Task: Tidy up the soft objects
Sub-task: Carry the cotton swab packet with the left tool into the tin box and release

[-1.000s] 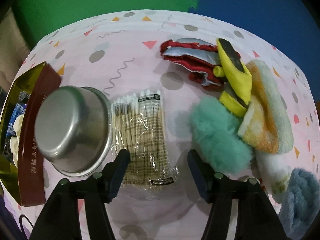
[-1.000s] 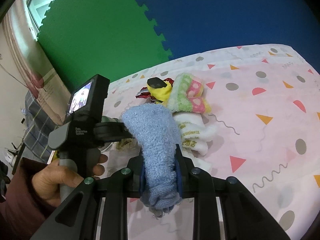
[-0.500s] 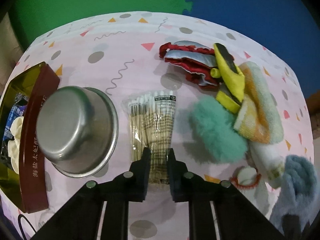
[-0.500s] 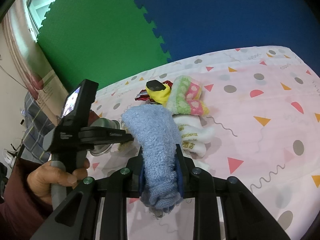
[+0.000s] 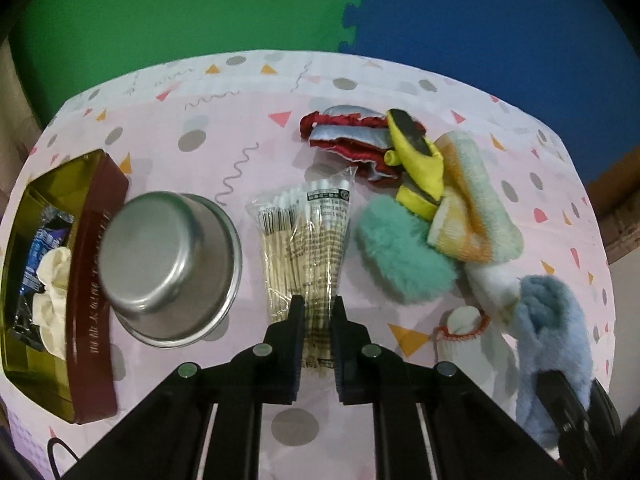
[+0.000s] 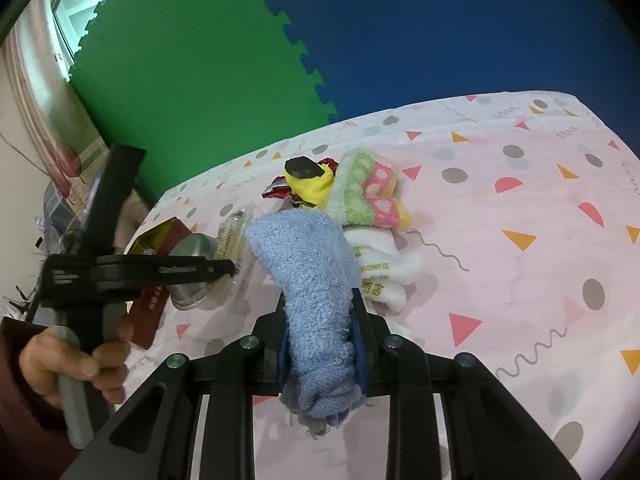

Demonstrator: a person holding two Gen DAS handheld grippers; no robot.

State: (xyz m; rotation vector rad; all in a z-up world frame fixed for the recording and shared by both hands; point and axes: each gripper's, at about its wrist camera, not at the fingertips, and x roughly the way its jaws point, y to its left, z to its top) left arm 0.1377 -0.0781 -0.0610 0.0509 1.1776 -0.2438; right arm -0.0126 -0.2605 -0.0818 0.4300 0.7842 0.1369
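The pink patterned tablecloth [image 5: 248, 128] spreads out under both tongs, with a green and blue foam mat [image 6: 240, 60] behind it. Far to the left of the left tongs [image 5: 318, 312] stands a dark red box [image 5: 96, 264] with a gold lining, and just left of them an upturned steel bowl [image 5: 168, 264] rests against that box. The left tongs are closed narrow on the near end of a clear bag of cotton swabs [image 5: 308, 236], which reaches straight ahead of them over the cloth. Ahead and to their right lies the heap of soft things: a fluffy green pad [image 5: 400, 256], an orange and pale green towel [image 5: 472, 208], a yellow and black cloth [image 5: 420, 164], and a red and silver cloth [image 5: 348, 140] farthest off. The right tongs [image 6: 320, 320] grip a blue towel [image 6: 312, 272] that rises between their fingers and droops ahead. Just beyond it sit white socks [image 6: 380, 268] with yellow lettering, and a pink and green sock [image 6: 368, 192] lies on top of them.
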